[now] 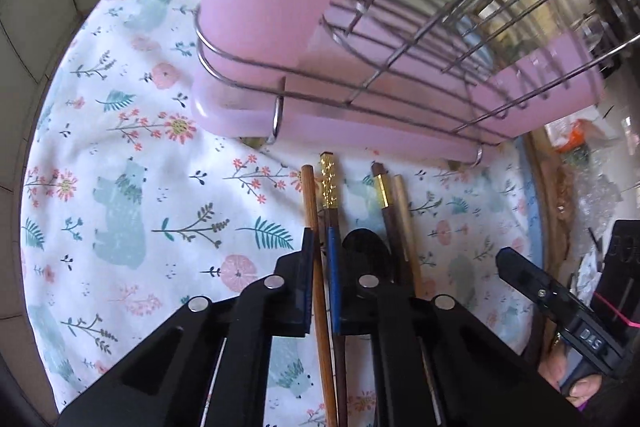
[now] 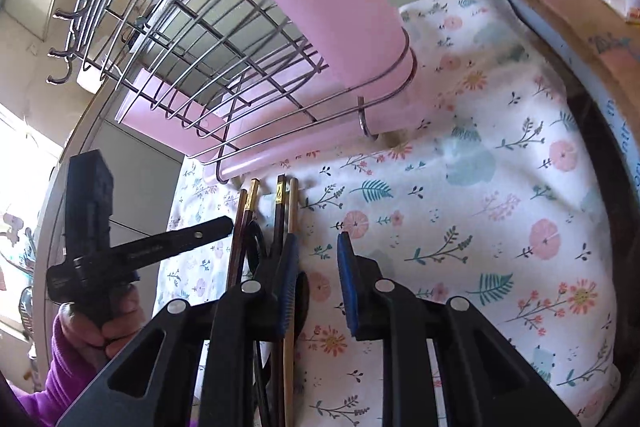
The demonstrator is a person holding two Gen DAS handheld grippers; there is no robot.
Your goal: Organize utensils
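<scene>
Several chopsticks lie side by side on a floral cloth (image 1: 132, 163), ends toward a wire rack (image 1: 400, 39) with a pink tray. My left gripper (image 1: 324, 259) straddles two of them: a brown wooden chopstick (image 1: 310, 203) and a gold-topped dark one (image 1: 329, 187). Its jaws are close around them; I cannot tell if they pinch. Two more chopsticks (image 1: 394, 211) and a black spoon (image 1: 366, 251) lie just right of it. My right gripper (image 2: 318, 267) is open above the cloth, just right of the chopsticks (image 2: 286, 203).
The rack (image 2: 192, 39) stands right behind the chopsticks' ends. The pink tray's (image 2: 332, 3) upright wall rises at one end. The table's wooden edge (image 2: 568, 23) and clutter (image 1: 588, 163) bound the cloth. The left gripper (image 2: 216, 229) shows in the right wrist view.
</scene>
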